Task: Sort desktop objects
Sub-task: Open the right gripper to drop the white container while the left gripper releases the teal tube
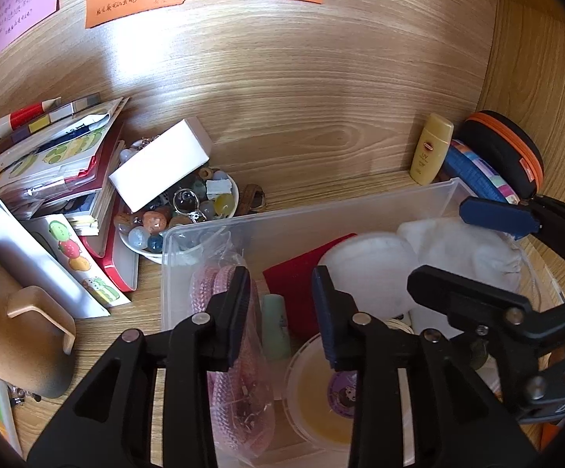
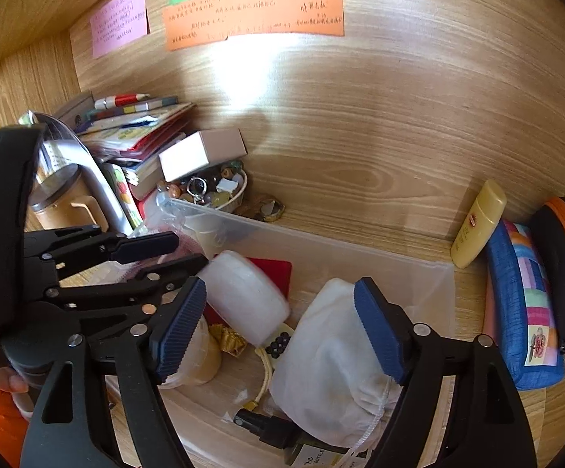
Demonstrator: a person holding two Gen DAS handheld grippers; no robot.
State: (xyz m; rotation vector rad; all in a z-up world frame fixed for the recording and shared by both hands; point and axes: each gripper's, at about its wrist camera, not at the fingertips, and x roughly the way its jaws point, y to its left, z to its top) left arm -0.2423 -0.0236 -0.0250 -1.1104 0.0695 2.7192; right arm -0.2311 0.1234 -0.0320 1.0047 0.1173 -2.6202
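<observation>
Both grippers tilt downward over the clear plastic bin (image 1: 189, 241) on the wooden tabletop (image 1: 321, 148). The right gripper (image 2: 282, 327) is spread wide above a white drawstring pouch (image 2: 329, 382). The left gripper (image 1: 282, 312) stands slightly parted, empty, above a pale green tube (image 1: 276, 323). Beyond the right gripper's right finger, a yellow bottle (image 1: 430, 148) reads "UV".

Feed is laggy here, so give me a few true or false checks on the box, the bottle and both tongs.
1. The white pouch lies inside the clear box. True.
2. The yellow bottle is in the box. False: it stands outside, against the back wall.
3. The right tongs are shut. False: open, straddling the pouch.
4. The bowl of beads sits outside the box. True.
5. The left tongs hold the pink bag. False: their jaws stand apart.
</observation>
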